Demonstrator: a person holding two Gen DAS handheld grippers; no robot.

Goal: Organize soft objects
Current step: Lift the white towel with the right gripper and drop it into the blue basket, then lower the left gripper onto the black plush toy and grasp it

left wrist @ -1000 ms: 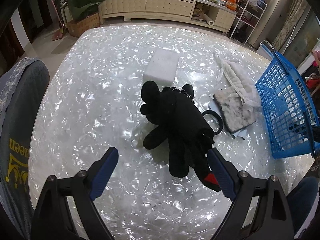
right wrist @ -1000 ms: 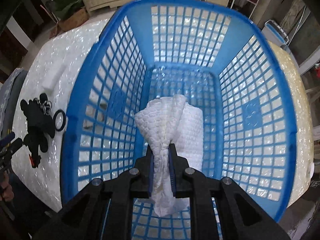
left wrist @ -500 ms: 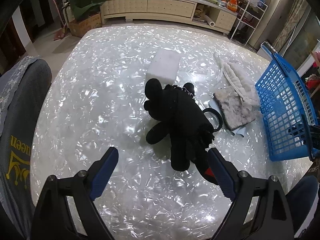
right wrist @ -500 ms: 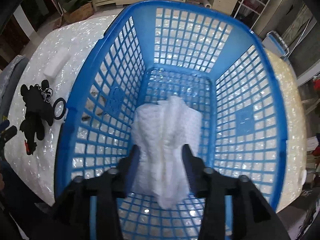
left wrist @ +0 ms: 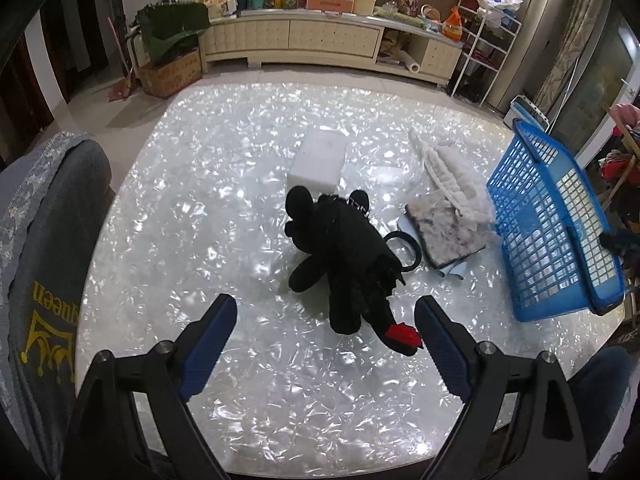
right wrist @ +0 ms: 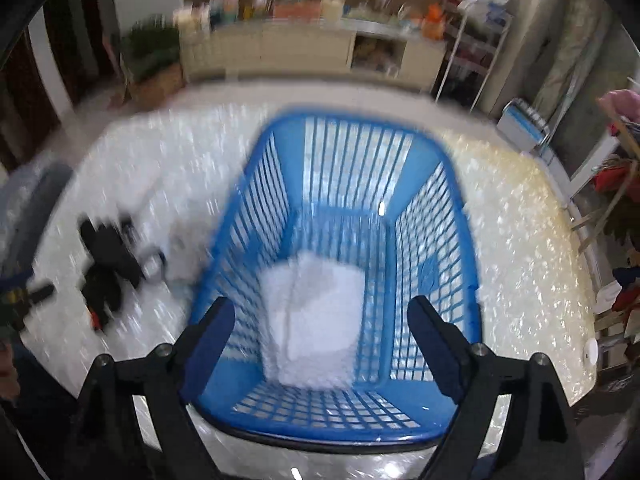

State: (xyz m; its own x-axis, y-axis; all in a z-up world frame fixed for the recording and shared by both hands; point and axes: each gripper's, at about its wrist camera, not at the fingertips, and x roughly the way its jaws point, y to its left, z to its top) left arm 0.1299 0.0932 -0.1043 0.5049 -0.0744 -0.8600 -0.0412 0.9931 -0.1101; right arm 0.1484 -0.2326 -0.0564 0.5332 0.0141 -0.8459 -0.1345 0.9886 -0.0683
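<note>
Both hand-held grippers gape apart: left hand-held gripper (left wrist: 325, 312) before black plush toy (left wrist: 344, 252), right hand-held gripper (right wrist: 318, 314) above white quilted cloth (right wrist: 316, 320) inside blue plastic mesh basket (right wrist: 436, 184).

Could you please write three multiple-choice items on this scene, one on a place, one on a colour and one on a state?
1. Where is the white cloth?
A. inside the basket
B. on the floor
C. draped over the black toy

2. What colour is the tag at the tail end of the black plush toy?
A. green
B. red
C. yellow

3. How does the right tool stand?
A. shut on the cloth
B. shut on the basket rim
C. open, holding nothing

Answers:
1. A, since the cloth lies on the basket's floor, walled in by blue lattice.
2. B, since the left view shows a red tag near the left tool.
3. C, since its two fingers stand wide apart above the cloth with nothing between them.
</note>
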